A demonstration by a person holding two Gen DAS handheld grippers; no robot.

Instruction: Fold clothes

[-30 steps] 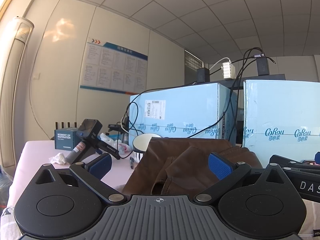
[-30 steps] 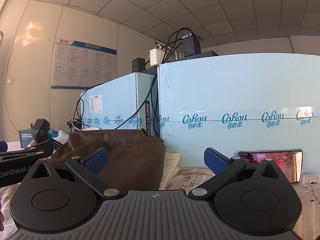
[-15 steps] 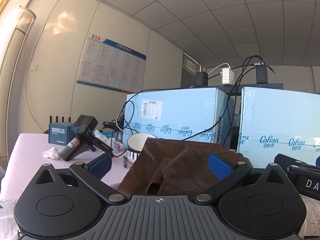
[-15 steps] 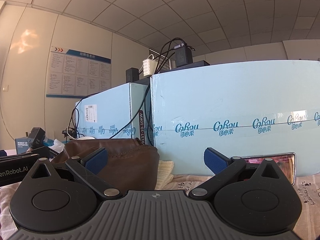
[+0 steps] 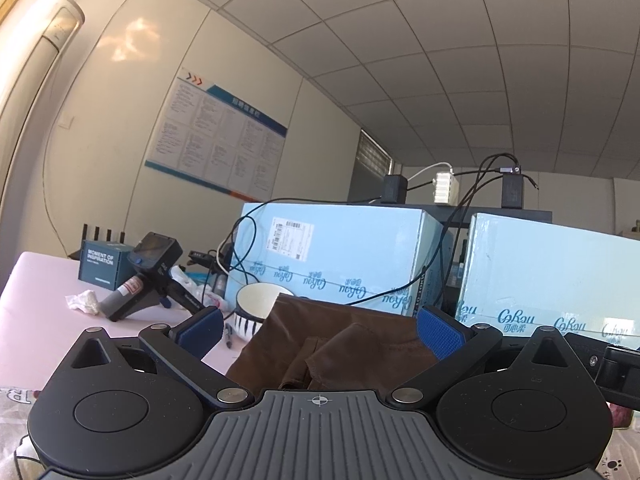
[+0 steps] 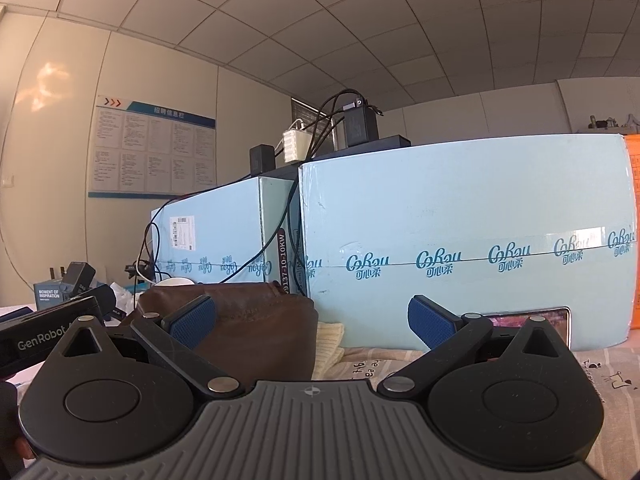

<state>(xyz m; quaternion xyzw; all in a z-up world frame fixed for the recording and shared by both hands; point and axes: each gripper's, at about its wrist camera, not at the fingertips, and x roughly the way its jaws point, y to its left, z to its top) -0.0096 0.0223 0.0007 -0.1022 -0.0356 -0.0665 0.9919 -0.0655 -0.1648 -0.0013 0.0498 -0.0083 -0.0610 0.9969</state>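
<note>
Brown cloth, the garment (image 5: 340, 344) to be folded, lies heaped just ahead of the left gripper (image 5: 320, 326), showing in the gap between its two blue pads, which stand wide apart and grip nothing. From the right gripper (image 6: 312, 318) the same brown garment (image 6: 248, 320) sits in front of the left pad and spreads toward the middle of the gap; that gripper's fingers are spread wide too, with nothing between them. A cream cloth (image 6: 328, 344) lies just beside the garment, nearer the right gripper's open gap, and pale blue boxes (image 6: 460, 256) stand close behind both.

Both cameras look nearly level across the table, so the near hem of the garment is hidden under the gripper bodies, and whether either pad is touching fabric cannot be told for sure.

Risks, as a judgement: the heap is bunched in several layers, so a pinch may catch only the top fold or too many at once, and the fold would come out crooked. A white bowl (image 5: 262, 306) and loose black cables (image 5: 240, 260) lie beyond the left gripper's left pad; dragging the cloth that way could snag or tip them. The right gripper could also take the cream cloth by mistake, or knock the boxes if it pushes forward
</note>
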